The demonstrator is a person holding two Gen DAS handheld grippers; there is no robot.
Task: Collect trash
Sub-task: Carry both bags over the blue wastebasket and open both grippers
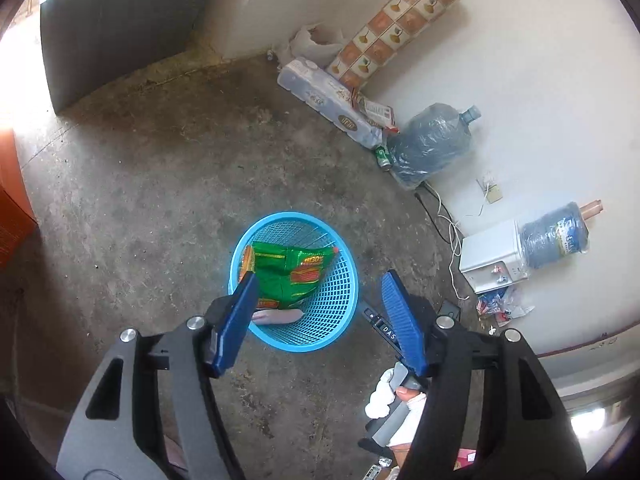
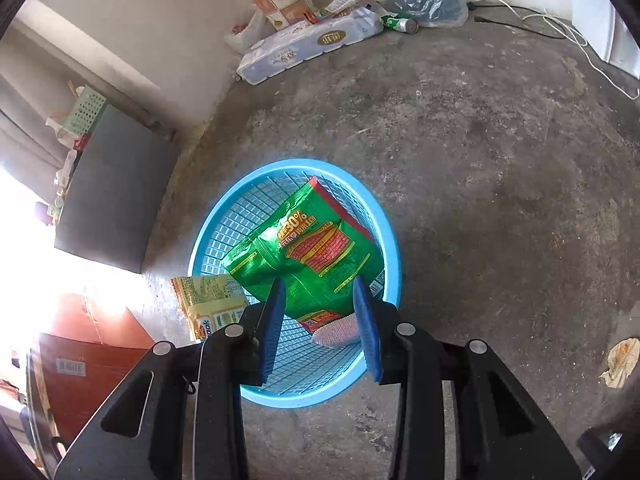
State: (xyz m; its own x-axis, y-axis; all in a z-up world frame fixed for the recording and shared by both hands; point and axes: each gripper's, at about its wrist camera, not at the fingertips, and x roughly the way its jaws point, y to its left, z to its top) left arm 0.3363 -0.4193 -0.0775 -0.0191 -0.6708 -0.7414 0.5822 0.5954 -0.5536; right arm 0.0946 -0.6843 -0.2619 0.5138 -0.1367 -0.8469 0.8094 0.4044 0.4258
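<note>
A blue mesh basket [image 1: 344, 280] [image 2: 216, 236] stands on the concrete floor. Inside lie a green snack bag [image 1: 292, 272] [image 2: 316, 248] and a pink wrapped item [image 1: 280, 316] [image 2: 338, 332]. My left gripper [image 1: 318, 280] hangs open and empty above the basket. My right gripper [image 2: 318, 284] is open and empty over the basket's near side, with the green bag below its fingers. A yellow snack packet [image 2: 208, 304] lies on the floor just left of the basket. A crumpled wrapper [image 2: 622, 360] lies on the floor at the right.
Along the wall lie a tissue roll pack [image 1: 328, 100] [image 2: 308, 46], a green can [image 1: 383, 156] [image 2: 402, 23], bagged water jugs [image 1: 432, 144], a white dispenser [image 1: 492, 256] with cables, and litter [image 1: 500, 306]. A grey cabinet [image 1: 120, 20] [image 2: 116, 192] and an orange box [image 2: 100, 356] stand left.
</note>
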